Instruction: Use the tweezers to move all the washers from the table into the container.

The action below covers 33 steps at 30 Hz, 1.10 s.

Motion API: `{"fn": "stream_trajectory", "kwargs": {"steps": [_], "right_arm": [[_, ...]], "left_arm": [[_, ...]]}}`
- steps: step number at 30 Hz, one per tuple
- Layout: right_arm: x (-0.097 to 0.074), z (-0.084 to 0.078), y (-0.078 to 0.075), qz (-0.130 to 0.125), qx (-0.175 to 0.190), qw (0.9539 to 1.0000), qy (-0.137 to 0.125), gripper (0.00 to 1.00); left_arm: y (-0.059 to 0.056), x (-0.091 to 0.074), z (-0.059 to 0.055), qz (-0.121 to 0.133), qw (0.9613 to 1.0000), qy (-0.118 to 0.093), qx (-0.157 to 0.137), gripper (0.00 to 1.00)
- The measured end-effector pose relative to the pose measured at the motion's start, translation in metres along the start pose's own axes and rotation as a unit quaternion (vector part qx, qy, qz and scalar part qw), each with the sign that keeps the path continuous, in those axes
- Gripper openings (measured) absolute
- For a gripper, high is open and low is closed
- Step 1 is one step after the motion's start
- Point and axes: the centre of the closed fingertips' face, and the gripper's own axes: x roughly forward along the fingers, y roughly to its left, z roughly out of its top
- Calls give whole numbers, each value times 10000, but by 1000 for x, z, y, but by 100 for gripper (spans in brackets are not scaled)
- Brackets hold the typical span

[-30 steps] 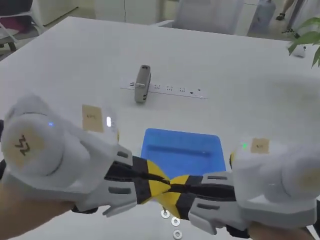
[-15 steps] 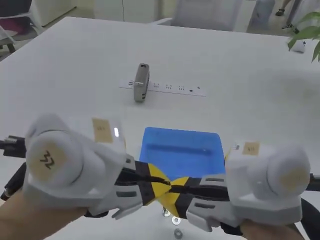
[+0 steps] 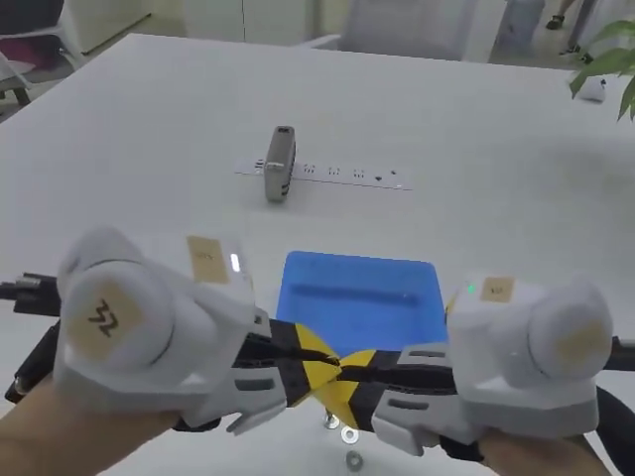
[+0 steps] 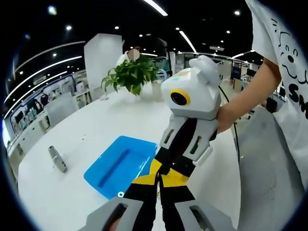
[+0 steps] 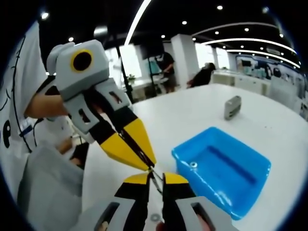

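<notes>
Since 1 sec ago both gripper bodies have drawn in toward centre. The tips stay met at the same spot, and the washers and container haven't shifted.

Nearest the person, three washers (image 3: 349, 434) lie flat on the bench (image 3: 476, 149) in a short row running roughly near-to-far. They sit just on the person's side of the met tips and lower.

Next out, the left gripper (image 3: 319, 359) and right gripper (image 3: 359, 369) point at each other, tip to tip. In the right gripper view the thin dark tweezers (image 5: 155, 180) run along the right gripper's own jaws, which look pinched on them w/ only a slit left. The left gripper's yellow jaws look closed to a point at the tweezers' far end; can't tell if they clamp them too.

Just beyond the tips sits the blue container (image 3: 362, 297), w/ a lone washer (image 5: 193, 164) already inside.

Judgement: the pick prob needs the tips to go down and back toward the person, then forward over the near rim. Neither gripper is clearly nearer.
</notes>
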Motion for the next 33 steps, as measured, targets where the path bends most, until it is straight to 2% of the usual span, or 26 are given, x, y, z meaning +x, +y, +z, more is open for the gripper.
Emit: {"fn": "stream_trajectory", "kwargs": {"steps": [3, 5, 10, 13, 16, 18, 19, 25, 29, 33], "right_arm": [[-1, -2, 0, 34, 44, 10000, 56, 7], [-3, -6, 0, 79, -53, 9998, 161, 9], [2, -21, 0, 258, -422, 9976, 490, 13], [6, -25, -3, 263, -498, 9969, 556, 13], [10, -23, -4, 325, -580, 9963, 552, 11], [11, -23, 1, 479, -711, 9943, 627, 8], [11, -23, -1, 418, -793, 9940, 624, 7], [9, -23, 2, 413, -867, 9928, 712, 6], [4, -19, 4, 369, -912, 9927, 697, 6], [-1, -10, 4, 306, -954, 9930, 631, 6]], "left_arm": [[-1, -1, -1, -5, 10000, 26, 36, 0], [0, -2, -2, 28, 9999, 74, 88, 0], [-2, -3, -3, -86, 9999, 80, 31, 0], [-5, -3, -3, -145, 9998, 94, 57, 0], [-7, -1, -2, -188, 9998, 91, 73, 0], [-6, -2, -2, -159, 9998, 100, 78, 0], [-5, -2, -3, -169, 9998, 110, 39, 0], [-6, -3, -3, -190, 9997, 156, 53, 0], [-9, -6, 2, -210, 9996, 143, 114, 0], [-8, -10, 12, -198, 9994, 120, 247, 0]]}}
